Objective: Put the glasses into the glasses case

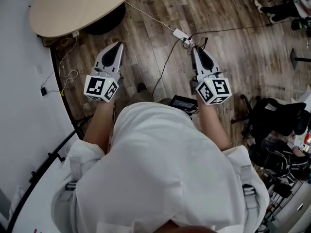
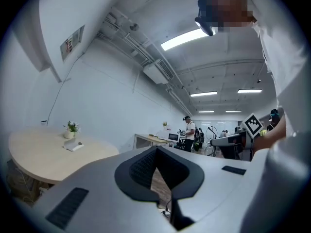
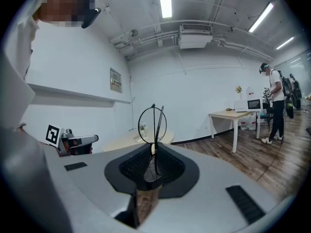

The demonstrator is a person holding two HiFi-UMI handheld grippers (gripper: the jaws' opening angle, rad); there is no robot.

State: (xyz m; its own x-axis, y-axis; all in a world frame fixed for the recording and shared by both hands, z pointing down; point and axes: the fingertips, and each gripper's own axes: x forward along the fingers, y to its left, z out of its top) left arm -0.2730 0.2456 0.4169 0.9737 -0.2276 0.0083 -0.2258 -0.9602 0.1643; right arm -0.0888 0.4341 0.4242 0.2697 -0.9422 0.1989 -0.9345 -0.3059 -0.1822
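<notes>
Thin black wire-framed glasses (image 3: 153, 125) stand upright between the jaws of my right gripper (image 3: 154, 166), which is shut on them. In the head view that right gripper (image 1: 198, 50) points forward over the wooden floor, with the glasses (image 1: 200, 43) as thin wires at its tip. My left gripper (image 1: 118, 45) is held level beside it, a body's width to the left. Its jaws (image 2: 156, 171) are together with nothing in them. On the round table lies a small pale flat object (image 2: 74, 145) by a little potted plant (image 2: 71, 129). I cannot tell whether it is the case.
The round beige table (image 1: 77, 6) is ahead to the left, by a white wall. A white adaptor and cables (image 1: 181, 33) lie on the floor ahead. A black chair (image 1: 277, 113) and clutter stand at the right. A person (image 3: 274, 101) stands by a far table (image 3: 233, 115).
</notes>
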